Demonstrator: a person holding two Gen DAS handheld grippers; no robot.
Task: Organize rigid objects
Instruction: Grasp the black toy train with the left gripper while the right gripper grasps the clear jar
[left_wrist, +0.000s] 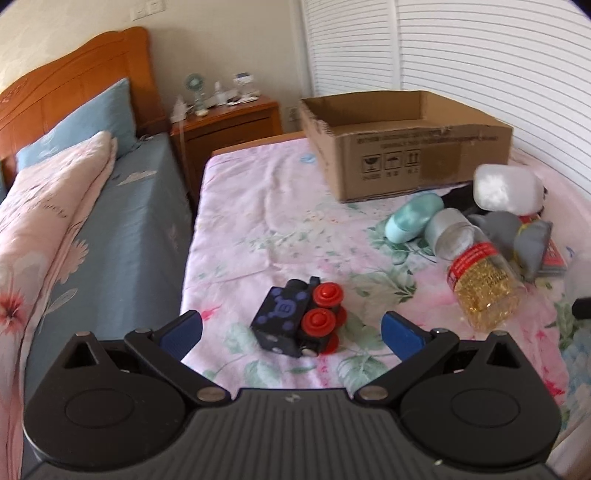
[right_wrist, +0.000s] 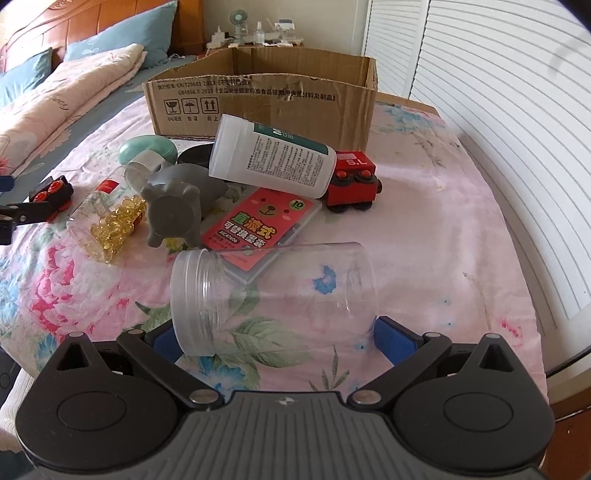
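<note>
The toy train car (left_wrist: 297, 319) lies on the bed (left_wrist: 240, 229) between the left gripper's (left_wrist: 291, 332) released jaws; the clear jar (right_wrist: 273, 299) lies between the right gripper's (right_wrist: 273, 341) spread jaws. Both pickups seem about to begin: next, close, lift, carry to the cardboard box (left_wrist: 406, 155).

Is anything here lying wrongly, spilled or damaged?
Nothing has spilled. Several containers lie on their sides on the bed: the clear jar, the capsule bottle and the white bottle, which leans on the pile. The cardboard box has a torn, ragged front edge.
</note>
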